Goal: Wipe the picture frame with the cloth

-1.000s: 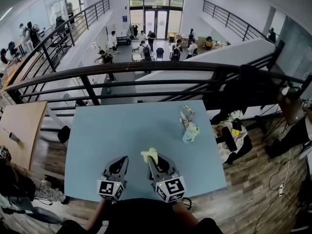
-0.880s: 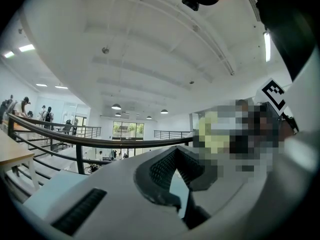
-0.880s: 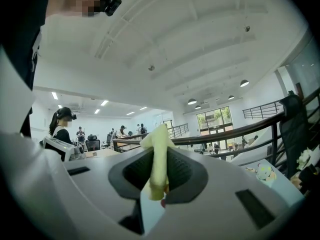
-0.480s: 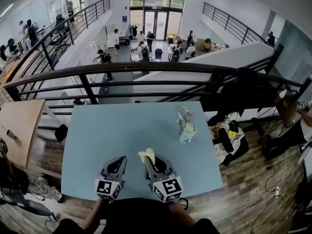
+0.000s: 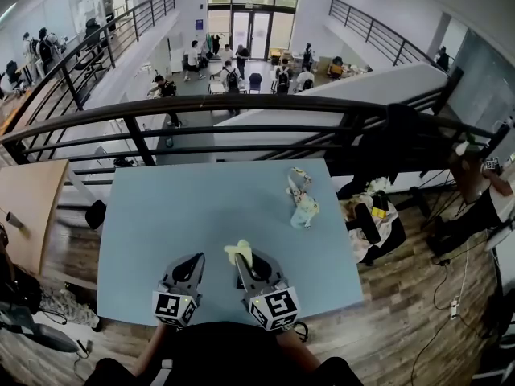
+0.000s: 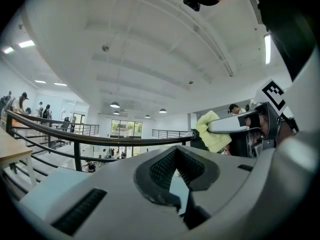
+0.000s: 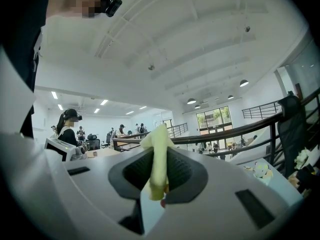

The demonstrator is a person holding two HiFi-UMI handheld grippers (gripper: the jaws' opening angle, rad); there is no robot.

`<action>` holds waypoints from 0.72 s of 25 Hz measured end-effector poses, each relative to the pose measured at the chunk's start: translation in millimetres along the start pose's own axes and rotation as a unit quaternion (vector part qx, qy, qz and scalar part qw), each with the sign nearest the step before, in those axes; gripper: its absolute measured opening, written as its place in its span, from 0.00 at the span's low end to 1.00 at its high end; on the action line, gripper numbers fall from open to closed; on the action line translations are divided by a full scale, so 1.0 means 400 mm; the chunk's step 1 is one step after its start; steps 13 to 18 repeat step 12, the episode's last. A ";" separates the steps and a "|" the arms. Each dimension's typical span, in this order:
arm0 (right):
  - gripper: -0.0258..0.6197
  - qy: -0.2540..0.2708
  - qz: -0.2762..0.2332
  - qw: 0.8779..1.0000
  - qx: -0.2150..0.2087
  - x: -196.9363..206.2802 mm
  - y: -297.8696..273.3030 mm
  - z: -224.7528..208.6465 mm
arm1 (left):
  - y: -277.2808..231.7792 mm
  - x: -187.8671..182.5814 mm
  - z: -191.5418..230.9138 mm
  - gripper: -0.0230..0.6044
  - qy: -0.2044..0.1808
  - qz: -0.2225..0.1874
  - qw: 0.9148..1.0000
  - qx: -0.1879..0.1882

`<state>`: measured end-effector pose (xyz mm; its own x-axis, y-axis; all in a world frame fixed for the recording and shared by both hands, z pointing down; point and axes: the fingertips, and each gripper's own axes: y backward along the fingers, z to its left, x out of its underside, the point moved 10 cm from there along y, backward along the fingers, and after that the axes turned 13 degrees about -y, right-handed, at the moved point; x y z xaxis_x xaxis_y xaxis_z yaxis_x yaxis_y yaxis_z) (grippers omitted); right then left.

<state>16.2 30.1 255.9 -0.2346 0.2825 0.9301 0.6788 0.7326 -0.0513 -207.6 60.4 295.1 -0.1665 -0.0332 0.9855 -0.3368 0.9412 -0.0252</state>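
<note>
A small pale, patterned picture frame (image 5: 299, 199) lies on the blue table (image 5: 185, 215), right of centre; the right gripper view shows the frame (image 7: 260, 170) low at the right. My right gripper (image 5: 240, 257) hovers near the table's front edge, shut on a yellow cloth (image 5: 241, 252) that sticks up between its jaws (image 7: 159, 156). The frame is well ahead and to the right of it. My left gripper (image 5: 196, 259) is just beside it on the left, jaws together and holding nothing. The left gripper view catches the cloth (image 6: 212, 132) in the right gripper (image 6: 239, 126).
A black railing (image 5: 241, 107) runs along the table's far edge, with a drop to a lower floor where people stand. A wooden table (image 5: 28, 207) is at the left. Bags and clutter (image 5: 378, 219) lie on the floor to the right.
Both grippers keep their places near the front edge, the cloth still pinched in the right one. Only the head view has shifted slightly.
</note>
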 end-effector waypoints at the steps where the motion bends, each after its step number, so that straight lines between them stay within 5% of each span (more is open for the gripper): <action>1: 0.13 0.000 0.000 1.000 0.001 0.004 0.008 -0.006 | 0.000 0.004 -0.010 0.03 -0.001 -0.001 1.000 0.001; 18: 0.13 -0.003 0.005 1.000 0.003 0.050 0.054 -0.017 | 0.026 0.065 -0.060 0.03 -0.009 -0.008 1.000 -0.002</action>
